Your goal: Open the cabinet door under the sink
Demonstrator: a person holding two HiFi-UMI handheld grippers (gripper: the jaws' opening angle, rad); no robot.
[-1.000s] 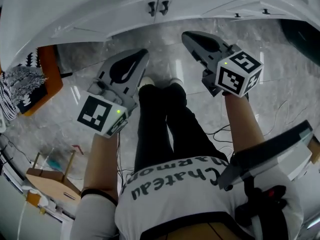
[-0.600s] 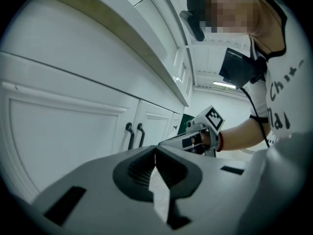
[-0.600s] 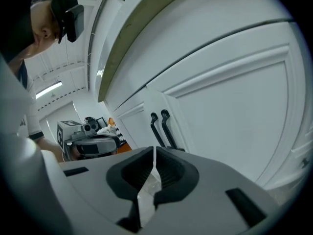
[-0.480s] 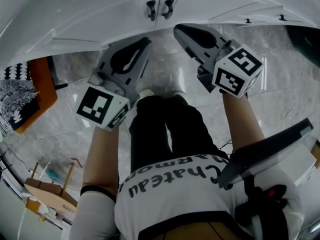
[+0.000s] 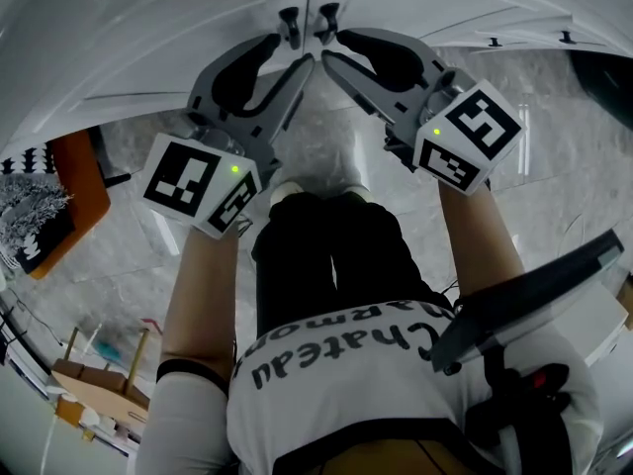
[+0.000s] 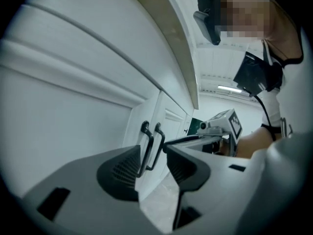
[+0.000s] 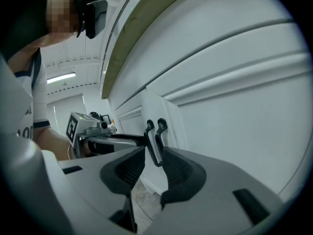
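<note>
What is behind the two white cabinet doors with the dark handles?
Nothing of the inside shows: both white cabinet doors are shut and cover it. Only their two dark handles, side by side at the centre seam, are visible on the front.

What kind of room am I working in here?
Probably a kitchen: white cabinet doors with paired dark handles, a counter edge above them, and a marble-look floor.

A wooden stool [image 5: 99,372] stands on the marble floor [image 5: 564,166].
</note>
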